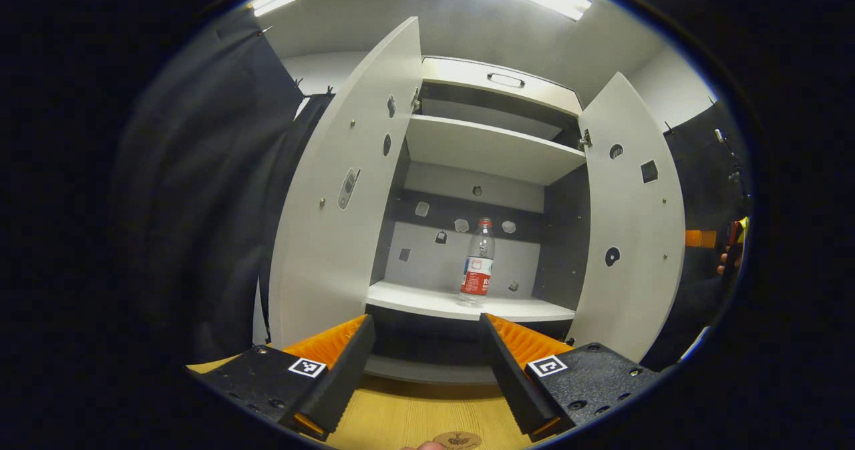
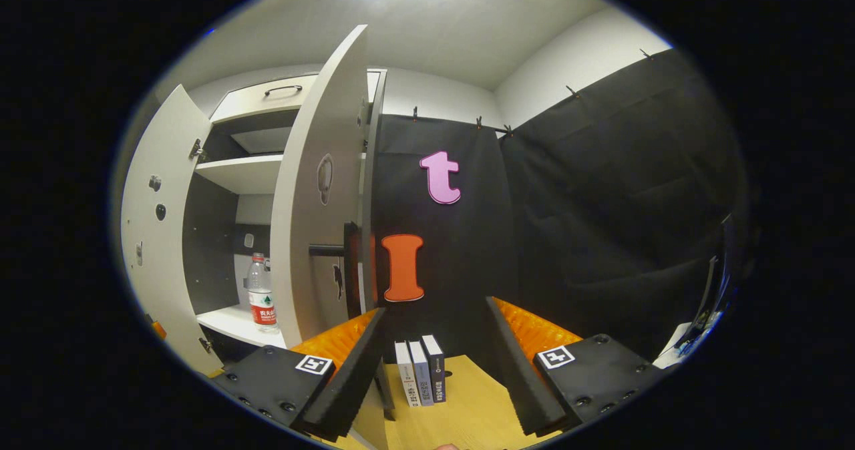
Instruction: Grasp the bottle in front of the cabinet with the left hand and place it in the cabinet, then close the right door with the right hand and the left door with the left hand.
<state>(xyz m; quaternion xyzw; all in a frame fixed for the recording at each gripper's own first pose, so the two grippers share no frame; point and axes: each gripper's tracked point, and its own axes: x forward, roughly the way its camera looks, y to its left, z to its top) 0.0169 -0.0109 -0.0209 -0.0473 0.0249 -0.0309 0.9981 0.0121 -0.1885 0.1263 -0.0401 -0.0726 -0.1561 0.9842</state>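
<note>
Bottle (image 1: 477, 261) upright on the lower shelf (image 1: 427, 301) of the cabinet (image 1: 497, 149), ahead of the left gripper (image 1: 427, 363) and slightly right of its midline, apart from the fingers. Left door (image 1: 344, 189) and right door (image 1: 634, 216) both swung wide, flanking that gripper's line of sight. Left gripper: fingers spread, holding nothing. Right gripper (image 2: 434, 370): fingers likewise apart and empty, with the right door's edge (image 2: 320, 189) ahead and to its left, and three books (image 2: 421, 372) standing on the wooden tabletop (image 2: 467, 410) between its fingers, farther off. Judged stage: bottle placed, doors not yet closed. Risks: a hard push on the right door could jolt the light bottle over; closing the left door first would break the stated order; the right gripper swinging toward the door could clip the books.
</note>
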